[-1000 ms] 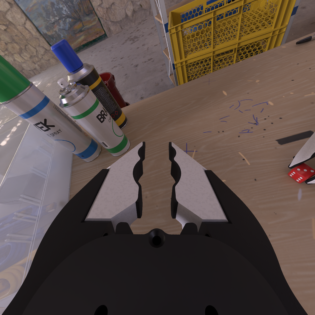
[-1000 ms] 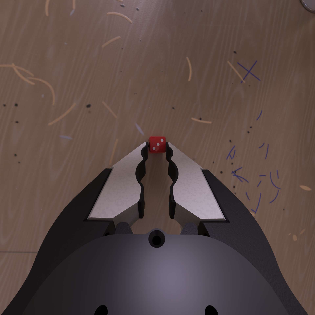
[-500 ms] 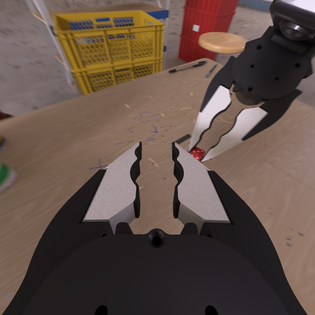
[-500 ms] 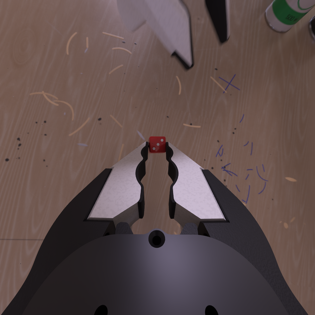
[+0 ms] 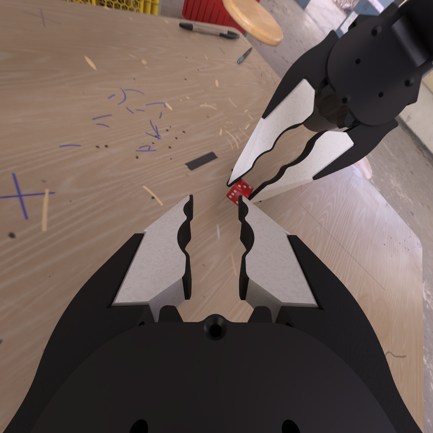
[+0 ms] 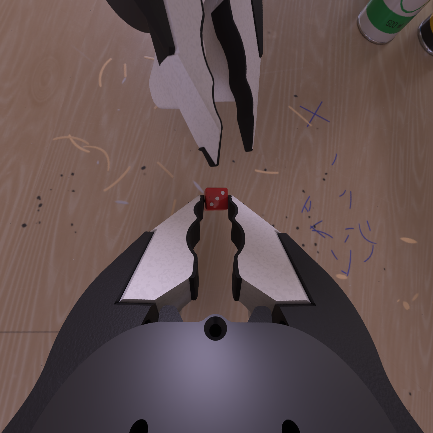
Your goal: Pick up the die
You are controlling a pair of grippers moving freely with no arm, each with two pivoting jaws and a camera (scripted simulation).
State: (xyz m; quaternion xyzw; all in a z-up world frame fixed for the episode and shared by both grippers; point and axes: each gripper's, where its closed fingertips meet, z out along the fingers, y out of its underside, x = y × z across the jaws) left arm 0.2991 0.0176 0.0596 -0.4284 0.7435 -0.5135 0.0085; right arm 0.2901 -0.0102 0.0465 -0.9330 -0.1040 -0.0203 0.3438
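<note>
Red die (image 6: 215, 199) with white pips; pale wood-grain tabletop (image 5: 70, 70) scribbled blue, flecked black; white-faced, black-bodied jaws; a green-banded silver can (image 6: 386, 21); tan stool (image 5: 253, 21).

Wood table (image 5: 70, 70) carrying black marker (image 5: 208, 29), small pen (image 5: 244, 55), black tape strip (image 5: 201, 161), spray cans (image 6: 389, 21); pen marks showing.

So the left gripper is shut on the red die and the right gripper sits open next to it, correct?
No, the sides are swapped. The right wrist view shows the right gripper shut on the red die, fingertips pressed against two opposite faces. The left gripper is the open one next to it, holding nothing; the left wrist view shows that.
</note>
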